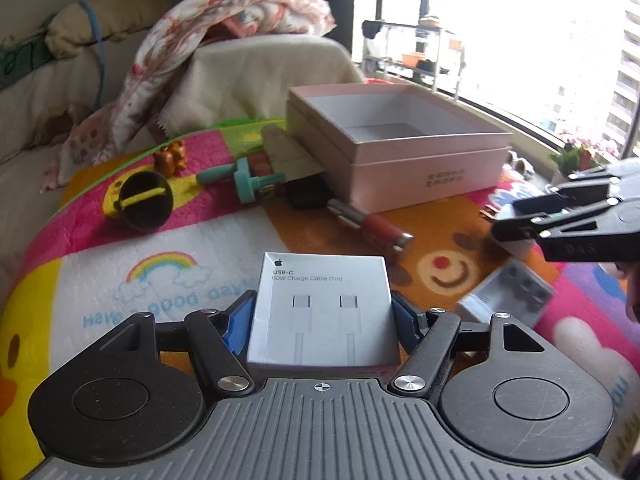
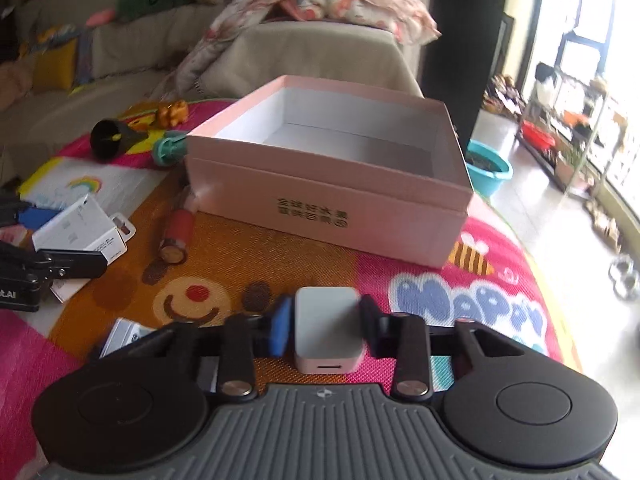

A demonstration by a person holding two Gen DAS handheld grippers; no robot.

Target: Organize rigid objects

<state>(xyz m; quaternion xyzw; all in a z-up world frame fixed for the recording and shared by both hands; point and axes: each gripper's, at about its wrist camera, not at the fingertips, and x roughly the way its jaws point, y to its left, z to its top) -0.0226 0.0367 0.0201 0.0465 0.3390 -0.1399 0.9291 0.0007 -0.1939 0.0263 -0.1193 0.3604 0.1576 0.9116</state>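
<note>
My left gripper (image 1: 323,312) is shut on a white USB-C cable box (image 1: 324,308), held above the colourful mat; the box also shows in the right wrist view (image 2: 76,228). My right gripper (image 2: 326,322) is shut on a small white charger block (image 2: 327,328) in front of the open pink box (image 2: 332,216). The pink box (image 1: 424,164) stands empty in the middle of the mat. The right gripper (image 1: 520,220) shows in the left wrist view at the right, holding the white block.
On the mat lie a red cylinder (image 1: 380,228), a teal toy tool (image 1: 244,180), a black funnel (image 1: 144,200), a small brown figure (image 1: 170,158) and a grey case (image 1: 508,296). A sofa with a blanket (image 1: 224,32) is behind. A teal basin (image 2: 488,168) sits on the floor.
</note>
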